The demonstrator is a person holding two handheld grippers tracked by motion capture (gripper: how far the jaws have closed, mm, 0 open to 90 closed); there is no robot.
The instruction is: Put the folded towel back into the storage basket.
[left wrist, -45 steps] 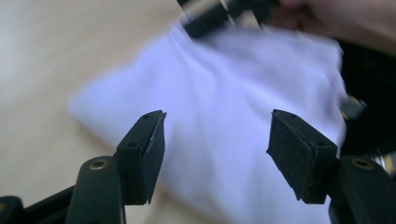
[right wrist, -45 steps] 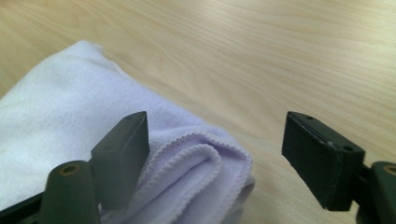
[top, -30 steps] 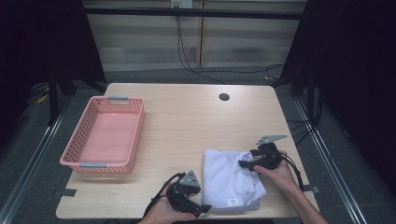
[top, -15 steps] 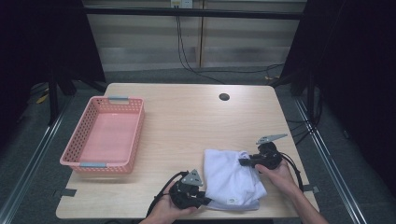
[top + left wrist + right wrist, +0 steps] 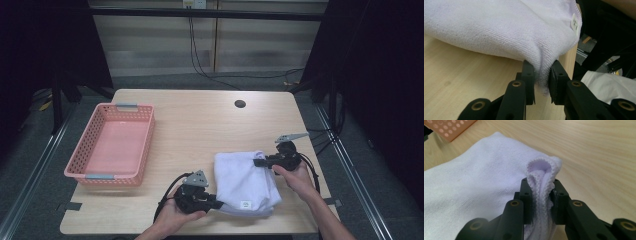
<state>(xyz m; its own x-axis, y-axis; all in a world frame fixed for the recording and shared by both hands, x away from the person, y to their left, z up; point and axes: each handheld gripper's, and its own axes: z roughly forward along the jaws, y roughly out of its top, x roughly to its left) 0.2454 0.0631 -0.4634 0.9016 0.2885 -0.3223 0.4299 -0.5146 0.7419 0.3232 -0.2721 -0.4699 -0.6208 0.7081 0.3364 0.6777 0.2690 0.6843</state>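
Both the left gripper [image 5: 216,204] and right gripper [image 5: 257,162], spread a second ago, are now pinching the white towel [image 5: 244,182] on the table's [image 5: 200,125] near right, its edges lifting.

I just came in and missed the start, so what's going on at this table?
A person is working a folded white towel with a handheld gripper in each hand. The left gripper is clamped on the towel's near edge, and the right gripper is clamped on a bunched corner at its far right side; both sets of jaws have just closed on the cloth. The towel lies on the near right part of the wooden table. A pink basket sits empty at the left.
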